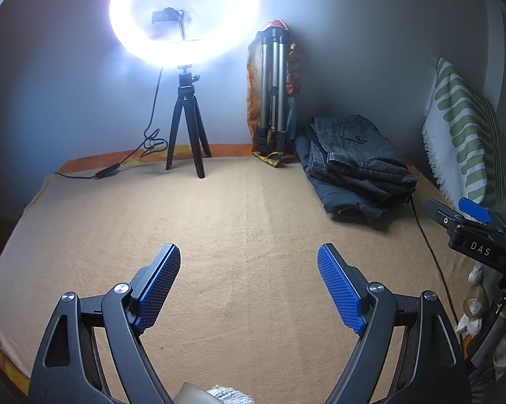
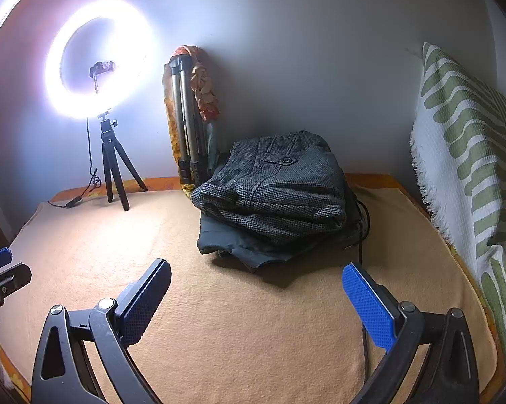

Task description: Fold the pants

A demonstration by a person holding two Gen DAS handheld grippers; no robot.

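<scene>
Grey houndstooth pants (image 2: 280,195) lie folded on top of a darker folded garment (image 2: 239,247) at the back of the tan blanket (image 2: 236,320). The stack also shows in the left wrist view (image 1: 357,161), far right. My right gripper (image 2: 256,298) is open and empty, hovering over the blanket in front of the stack. My left gripper (image 1: 249,286) is open and empty over the bare blanket, left of the stack. The right gripper shows at the left wrist view's right edge (image 1: 468,222).
A lit ring light on a small tripod (image 1: 185,124) stands at the back left with its cable trailing. A folded tripod (image 1: 273,91) leans on the wall. A green-striped pillow (image 2: 465,181) stands at the right. A black cable (image 2: 362,235) runs beside the stack.
</scene>
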